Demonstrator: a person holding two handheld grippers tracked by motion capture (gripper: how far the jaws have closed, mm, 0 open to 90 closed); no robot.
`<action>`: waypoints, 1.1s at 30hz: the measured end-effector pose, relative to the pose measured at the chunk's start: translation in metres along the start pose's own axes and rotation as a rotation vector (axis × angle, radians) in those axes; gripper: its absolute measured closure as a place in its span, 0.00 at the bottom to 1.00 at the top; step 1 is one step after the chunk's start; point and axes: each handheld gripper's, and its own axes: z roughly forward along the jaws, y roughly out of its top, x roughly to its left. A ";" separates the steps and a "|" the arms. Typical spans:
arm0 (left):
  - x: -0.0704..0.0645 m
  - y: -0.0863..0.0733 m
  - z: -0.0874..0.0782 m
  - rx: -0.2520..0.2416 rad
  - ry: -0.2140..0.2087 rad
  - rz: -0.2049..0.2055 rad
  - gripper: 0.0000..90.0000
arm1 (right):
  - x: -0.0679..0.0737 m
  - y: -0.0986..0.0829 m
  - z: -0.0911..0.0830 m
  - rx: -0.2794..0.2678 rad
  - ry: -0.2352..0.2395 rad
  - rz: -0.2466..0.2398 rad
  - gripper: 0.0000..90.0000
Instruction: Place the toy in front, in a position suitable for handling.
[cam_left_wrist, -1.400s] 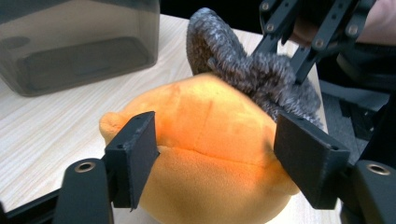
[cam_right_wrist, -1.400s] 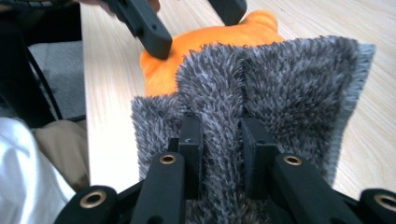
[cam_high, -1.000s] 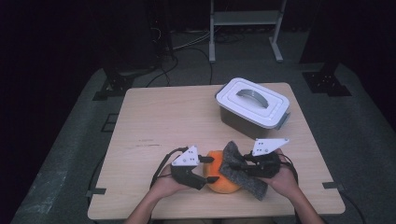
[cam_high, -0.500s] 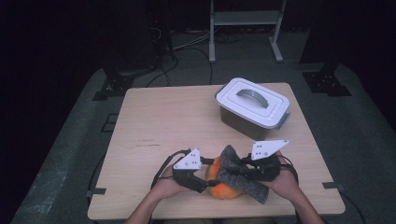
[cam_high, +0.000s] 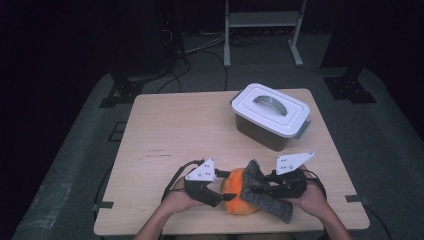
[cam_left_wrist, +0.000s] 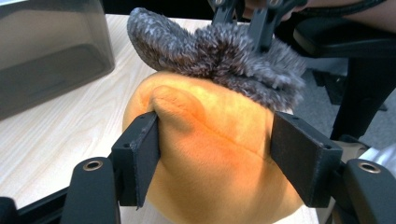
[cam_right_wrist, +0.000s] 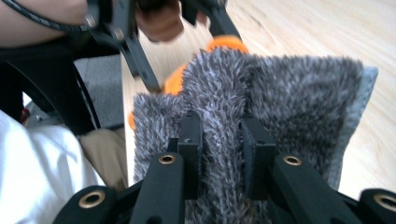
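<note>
An orange plush ball (cam_high: 236, 196) (cam_left_wrist: 210, 140) rests near the table's front edge, and a grey fuzzy cloth (cam_high: 264, 192) (cam_left_wrist: 219, 58) (cam_right_wrist: 261, 98) is draped over its right side. My left gripper (cam_high: 224, 196) (cam_left_wrist: 217, 149) squeezes the orange ball from the left, with both jaws pressed into it. My right gripper (cam_high: 261, 189) (cam_right_wrist: 220, 149) comes in from the right and pinches a fold of the grey cloth between its jaws. The orange ball (cam_right_wrist: 224, 44) peeks out beyond the cloth in the right gripper view.
A grey storage box with a white handled lid (cam_high: 272, 115) stands at the back right of the wooden table (cam_high: 180, 130); its wall (cam_left_wrist: 51, 51) is at the left gripper view's upper left. Dark floor, cables and stands surround the table.
Both grippers with the ball and cloth have shifted slightly right and toward the front edge. The cloth lies further over the ball.
</note>
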 end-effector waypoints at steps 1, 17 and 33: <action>0.000 0.000 0.000 -0.003 -0.004 0.005 0.38 | 0.001 0.003 0.000 -0.013 0.001 -0.003 0.80; -0.006 0.006 0.006 0.040 0.035 0.007 0.26 | -0.006 -0.001 0.001 0.002 -0.029 0.001 0.80; -0.007 0.005 0.004 0.036 0.006 0.070 0.37 | -0.006 0.014 0.000 -0.028 -0.014 -0.031 0.81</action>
